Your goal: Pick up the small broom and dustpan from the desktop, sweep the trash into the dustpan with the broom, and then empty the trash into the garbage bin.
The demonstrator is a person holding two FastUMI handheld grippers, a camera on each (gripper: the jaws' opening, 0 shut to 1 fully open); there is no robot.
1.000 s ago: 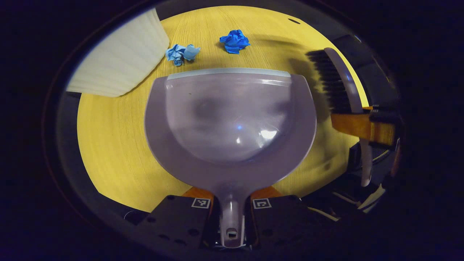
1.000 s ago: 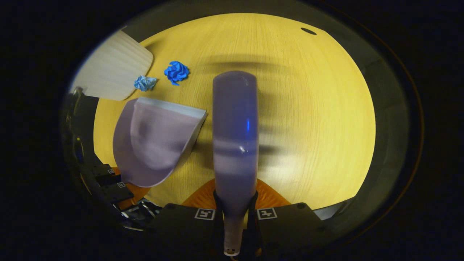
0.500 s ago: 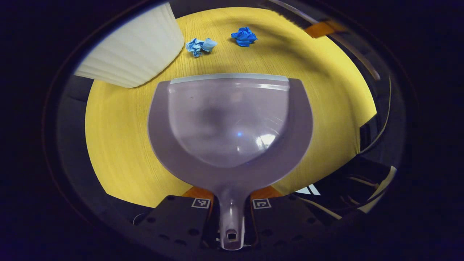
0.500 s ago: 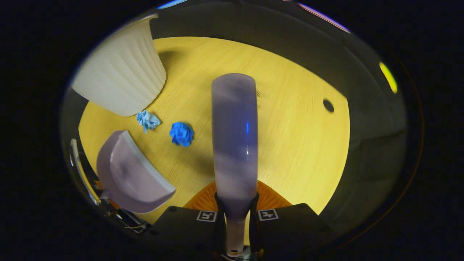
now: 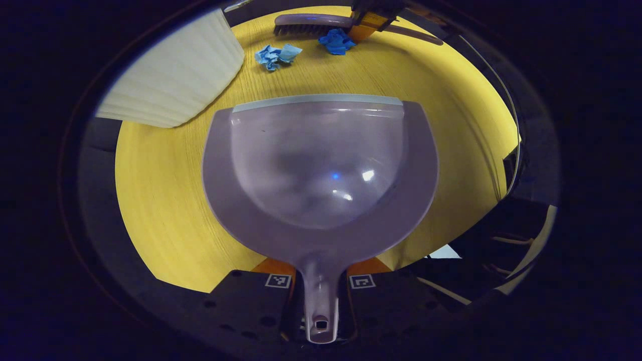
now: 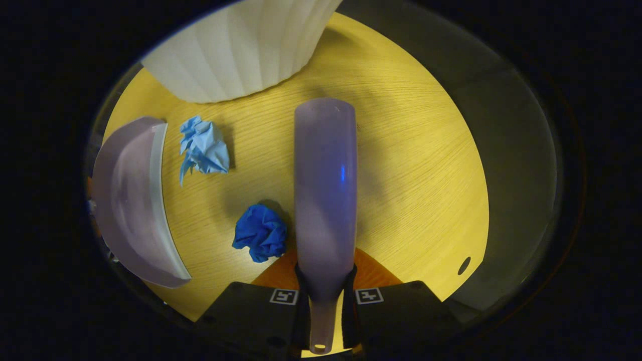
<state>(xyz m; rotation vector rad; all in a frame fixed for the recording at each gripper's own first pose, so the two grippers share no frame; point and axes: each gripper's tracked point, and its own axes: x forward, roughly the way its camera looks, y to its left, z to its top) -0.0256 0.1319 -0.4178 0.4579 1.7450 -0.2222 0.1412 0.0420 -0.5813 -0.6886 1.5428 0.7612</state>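
**A:** What has moved since a second ago? The broom (image 6: 325, 190), then off at the dustpan's right flank, has swung round to the far side of the trash, its bristles now just behind the dark blue paper wad (image 6: 261, 233).

**B:** And the dustpan (image 5: 318, 170)?

**A:** Much where it was, low over the yellow counter (image 5: 155, 190) with its pale lip facing the two wads; whether the lip touches the wood cannot be told. The left tool (image 5: 320, 291) is closed on its handle, both fingers pressing the stem.

**B:** The right tool (image 6: 326, 301)?

**A:** Clamped on the broom's handle the same way. From the left gripper view the broom lies across the far edge of the counter, just beyond the dark wad.

**B:** So which step is this?

**A:** Both implements are picked up; the sweep looks about to begin. The light blue paper wad (image 6: 203, 150) sits near the dustpan's lip, the dark one farther off, beside the brush.

**B:** What does the next move call for?

**A:** Probably a pull of the bristles toward the lip, catching both wads, with the dustpan held low and steady. The white ribbed garbage bin (image 6: 241, 50) stands close by, beyond the trash.
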